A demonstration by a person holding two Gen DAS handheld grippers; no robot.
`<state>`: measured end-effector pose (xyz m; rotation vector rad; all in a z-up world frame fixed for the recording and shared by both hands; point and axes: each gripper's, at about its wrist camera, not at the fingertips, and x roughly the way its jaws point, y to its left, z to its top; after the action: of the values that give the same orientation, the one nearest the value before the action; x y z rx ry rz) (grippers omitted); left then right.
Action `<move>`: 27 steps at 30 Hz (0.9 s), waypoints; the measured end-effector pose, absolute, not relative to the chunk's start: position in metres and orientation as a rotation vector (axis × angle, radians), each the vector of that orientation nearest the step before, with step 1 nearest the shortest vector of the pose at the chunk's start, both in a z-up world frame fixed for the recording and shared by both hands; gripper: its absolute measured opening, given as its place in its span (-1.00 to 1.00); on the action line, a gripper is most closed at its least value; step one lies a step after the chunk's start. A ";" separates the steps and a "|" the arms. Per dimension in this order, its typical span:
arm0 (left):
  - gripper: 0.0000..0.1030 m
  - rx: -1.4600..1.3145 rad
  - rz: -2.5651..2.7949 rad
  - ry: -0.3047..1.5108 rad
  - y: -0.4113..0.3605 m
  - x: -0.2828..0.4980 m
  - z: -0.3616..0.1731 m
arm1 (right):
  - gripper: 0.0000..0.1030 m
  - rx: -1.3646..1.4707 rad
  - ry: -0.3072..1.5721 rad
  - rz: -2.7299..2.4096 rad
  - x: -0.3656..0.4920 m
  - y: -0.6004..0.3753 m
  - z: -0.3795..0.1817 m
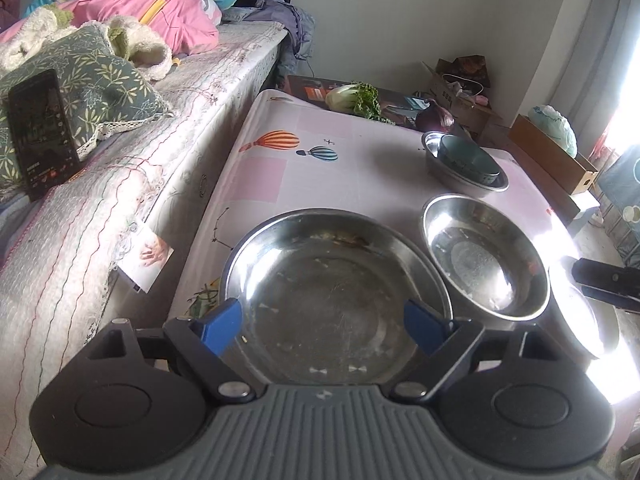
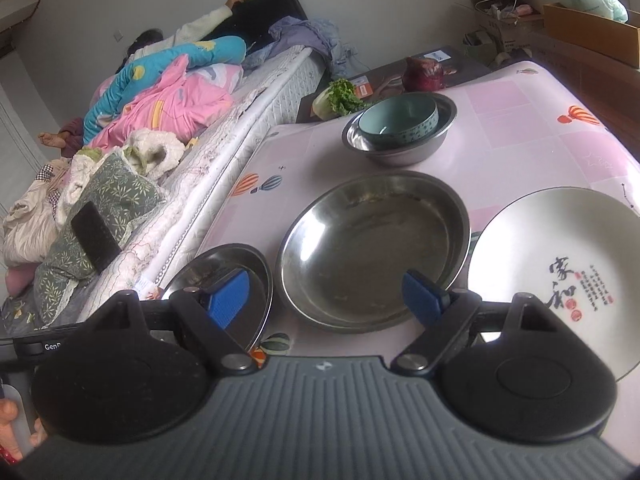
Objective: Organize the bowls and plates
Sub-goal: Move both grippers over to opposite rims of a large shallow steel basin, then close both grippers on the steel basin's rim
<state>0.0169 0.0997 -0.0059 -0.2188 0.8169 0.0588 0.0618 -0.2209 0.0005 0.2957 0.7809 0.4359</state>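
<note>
On the pink tablecloth (image 1: 312,168) a wide steel plate (image 1: 328,300) lies under my left gripper (image 1: 324,322), which stands open above its near rim with nothing between the blue pads. To its right sits a second steel dish (image 1: 484,256). In the right wrist view that dish (image 2: 372,248) lies in the middle, and my right gripper (image 2: 326,296) hangs open over its near-left rim, holding nothing. The first steel plate (image 2: 224,276) is on the left and a white plate with calligraphy (image 2: 560,264) on the right. Farther back a blue bowl (image 2: 396,120) rests in a steel bowl (image 2: 400,148).
A bed (image 1: 120,208) with a pillow, a dark phone (image 1: 40,132) and bright bedding runs along the table's left side; a person lies on the bed (image 2: 180,36). A cabbage (image 2: 336,100), a purple onion (image 2: 424,74) and cardboard boxes (image 1: 556,160) stand at the far end.
</note>
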 end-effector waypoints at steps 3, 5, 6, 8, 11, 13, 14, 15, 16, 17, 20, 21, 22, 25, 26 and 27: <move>0.73 -0.200 0.070 0.814 0.105 0.011 -0.018 | 0.63 0.308 0.825 0.458 0.065 -0.202 -0.015; 0.73 -0.182 0.085 0.824 0.108 0.011 -0.025 | 0.63 0.320 0.849 0.468 0.068 -0.192 -0.024; 0.73 -0.167 0.098 0.828 0.109 0.012 -0.028 | 0.63 0.327 0.862 0.474 0.070 -0.186 -0.029; 0.73 -0.137 0.117 0.827 0.112 0.015 -0.034 | 0.63 0.336 0.883 0.492 0.076 -0.175 -0.037; 0.73 -0.134 0.126 0.831 0.118 0.020 -0.039 | 0.58 0.346 0.904 0.513 0.084 -0.159 -0.046; 0.73 -0.142 0.133 0.828 0.121 0.024 -0.043 | 0.56 0.341 0.893 0.530 0.086 -0.149 -0.048; 0.72 -0.142 0.137 0.828 0.122 0.026 -0.045 | 0.51 0.337 0.891 0.536 0.089 -0.144 -0.047; 0.68 -0.140 0.141 0.832 0.123 0.028 -0.046 | 0.47 0.334 0.891 0.539 0.091 -0.139 -0.048; 0.64 -0.139 0.142 0.836 0.124 0.030 -0.048 | 0.42 0.332 0.892 0.542 0.093 -0.135 -0.047; 0.58 -0.140 0.140 0.840 0.125 0.033 -0.049 | 0.36 0.328 0.893 0.542 0.094 -0.132 -0.047; 0.51 -0.157 0.127 0.851 0.129 0.038 -0.052 | 0.26 0.312 0.887 0.543 0.093 -0.123 -0.046; 0.47 -0.162 0.125 0.851 0.129 0.038 -0.053 | 0.24 0.306 0.885 0.544 0.091 -0.122 -0.045; 0.44 -0.164 0.122 0.852 0.130 0.039 -0.053 | 0.19 0.299 0.885 0.547 0.088 -0.120 -0.045; 0.32 -0.171 0.113 0.863 0.133 0.043 -0.056 | 0.07 0.276 0.888 0.543 0.077 -0.119 -0.047; 0.28 -0.173 0.112 0.868 0.134 0.043 -0.057 | 0.02 0.272 0.891 0.538 0.074 -0.119 -0.048; 0.22 -0.174 0.110 0.872 0.134 0.044 -0.058 | 0.00 0.271 0.895 0.533 0.072 -0.119 -0.050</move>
<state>0.0441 0.1343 -0.0584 -0.1741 0.8718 0.1102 0.0722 -0.1190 -0.0497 0.2713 0.8952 0.5328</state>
